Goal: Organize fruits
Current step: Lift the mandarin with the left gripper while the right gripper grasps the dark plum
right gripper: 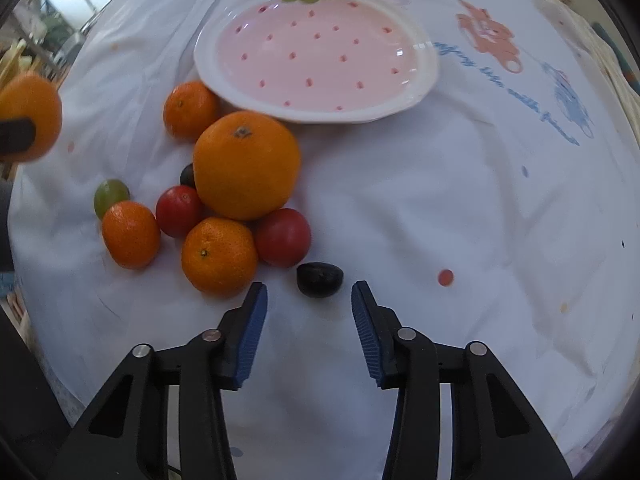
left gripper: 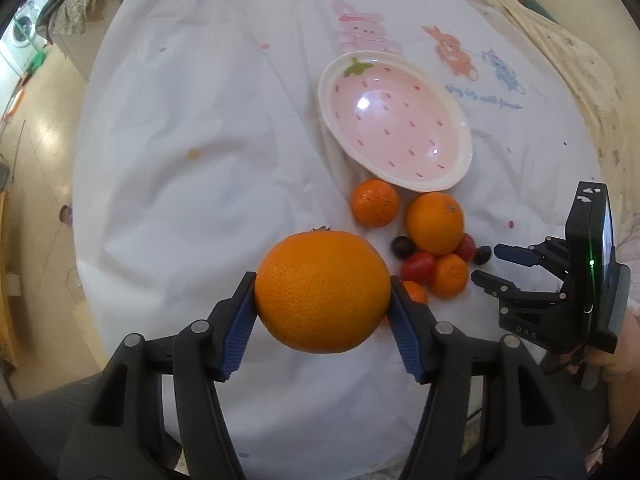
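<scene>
My left gripper [left gripper: 323, 292] is shut on a large orange [left gripper: 322, 291] and holds it above the white cloth; that orange also shows at the left edge of the right wrist view [right gripper: 30, 114]. A pink strawberty-patterned bowl [left gripper: 340, 76] [right gripper: 208, 64] lies empty beyond it. Beside the bowl sits a pile of fruit: another large orange [right gripper: 246, 166] [left gripper: 435, 222], several small mandarins [right gripper: 219, 256], two red tomatoes [right gripper: 283, 237], a green grape [right gripper: 111, 196]. My right gripper [right gripper: 309, 294] [left gripper: 486, 264] is open, just short of a dark plum [right gripper: 319, 279].
The table is covered by a white cloth with rabbit prints [left gripper: 362, 28] and blue lettering [right gripper: 508, 92]. The table edge drops to a shiny floor [left gripper: 36, 152] on the left. A washing machine [left gripper: 22, 32] stands far left.
</scene>
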